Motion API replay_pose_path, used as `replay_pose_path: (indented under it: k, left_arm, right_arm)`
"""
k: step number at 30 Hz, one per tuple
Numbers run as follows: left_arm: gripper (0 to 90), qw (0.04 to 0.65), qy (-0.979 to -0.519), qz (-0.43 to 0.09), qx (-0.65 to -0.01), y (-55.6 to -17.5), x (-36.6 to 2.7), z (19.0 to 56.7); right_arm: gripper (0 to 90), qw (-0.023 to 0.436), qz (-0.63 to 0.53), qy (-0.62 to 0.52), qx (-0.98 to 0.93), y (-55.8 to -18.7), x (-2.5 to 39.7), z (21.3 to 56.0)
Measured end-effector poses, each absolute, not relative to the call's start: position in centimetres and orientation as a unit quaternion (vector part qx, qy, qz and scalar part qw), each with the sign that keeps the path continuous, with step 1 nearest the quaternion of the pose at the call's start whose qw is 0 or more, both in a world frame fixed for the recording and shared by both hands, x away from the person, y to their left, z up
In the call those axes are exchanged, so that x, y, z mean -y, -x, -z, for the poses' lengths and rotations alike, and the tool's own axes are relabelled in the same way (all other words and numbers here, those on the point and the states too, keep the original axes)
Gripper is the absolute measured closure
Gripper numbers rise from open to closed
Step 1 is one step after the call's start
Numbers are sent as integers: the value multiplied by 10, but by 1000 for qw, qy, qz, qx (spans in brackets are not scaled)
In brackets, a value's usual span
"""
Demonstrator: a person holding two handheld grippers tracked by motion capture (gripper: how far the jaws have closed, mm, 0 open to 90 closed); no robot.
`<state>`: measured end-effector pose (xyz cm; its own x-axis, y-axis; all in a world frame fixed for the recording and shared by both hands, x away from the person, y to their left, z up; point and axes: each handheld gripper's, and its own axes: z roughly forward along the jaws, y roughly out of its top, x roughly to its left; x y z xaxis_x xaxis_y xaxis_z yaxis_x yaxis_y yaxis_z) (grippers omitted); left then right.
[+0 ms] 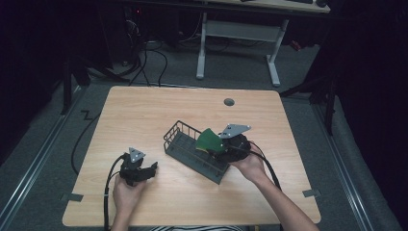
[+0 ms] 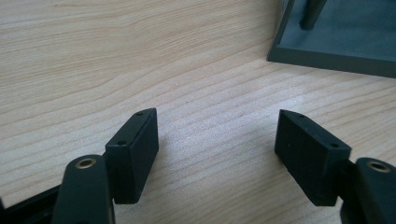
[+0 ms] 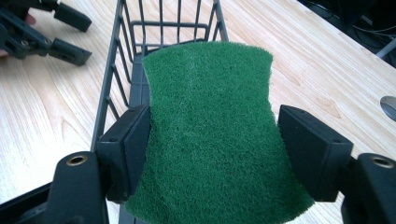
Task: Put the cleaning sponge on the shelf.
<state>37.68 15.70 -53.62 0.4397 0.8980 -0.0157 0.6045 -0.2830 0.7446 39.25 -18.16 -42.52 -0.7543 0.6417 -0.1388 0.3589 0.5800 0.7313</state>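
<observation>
Right gripper (image 3: 212, 140) clasps green sponge (image 3: 210, 126) over wire basket (image 1: 179, 139), weave visible close-up | left gripper (image 2: 217, 140) wide, low over desk (image 2: 93, 60)

Bright overhead-lit table (image 1: 144, 110), dark surroundings (murky), soft shadows, sharp close-ups
</observation>
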Motion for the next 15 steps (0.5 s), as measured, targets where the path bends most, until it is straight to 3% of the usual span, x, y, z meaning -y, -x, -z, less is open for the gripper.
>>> replay_pose_path:
  k: [15]
  left_arm:
    - [310, 349, -773, -210, -486, -376, -157, 536]
  right_arm:
    - [276, 198, -341, -277, -877, -388, 177, 425]
